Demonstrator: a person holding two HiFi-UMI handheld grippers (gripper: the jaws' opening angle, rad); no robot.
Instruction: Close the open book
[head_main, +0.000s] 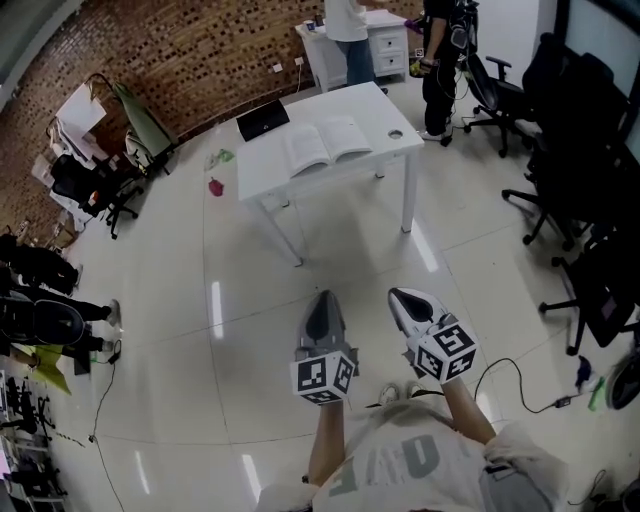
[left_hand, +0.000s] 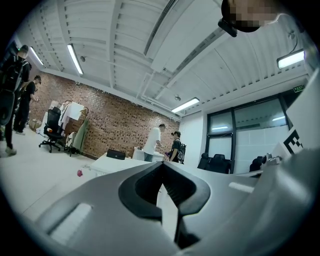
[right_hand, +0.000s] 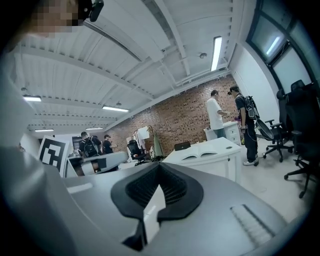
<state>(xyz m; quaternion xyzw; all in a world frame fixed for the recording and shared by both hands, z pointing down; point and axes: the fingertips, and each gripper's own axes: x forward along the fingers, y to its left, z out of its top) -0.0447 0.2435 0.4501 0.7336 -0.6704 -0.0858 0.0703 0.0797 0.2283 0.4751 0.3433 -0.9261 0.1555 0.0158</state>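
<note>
The open book (head_main: 328, 143) lies flat, pages up, in the middle of the white table (head_main: 385, 110), far ahead of me across the tiled floor. In the right gripper view the book (right_hand: 204, 152) shows on the table top (right_hand: 222, 149) beyond the jaws. Both grippers hang low in front of the person, well short of the table. My left gripper (head_main: 321, 297) is shut with nothing in it, its tips meeting (left_hand: 162, 163). My right gripper (head_main: 397, 294) is beside it, also shut and empty (right_hand: 159, 164).
A black laptop (head_main: 262, 119) sits at the table's far left corner. Two people stand by a white cabinet (head_main: 385, 45) behind it. Black office chairs (head_main: 580, 200) line the right side, more chairs and bags (head_main: 90, 185) the left. A cable (head_main: 520, 385) lies on the floor.
</note>
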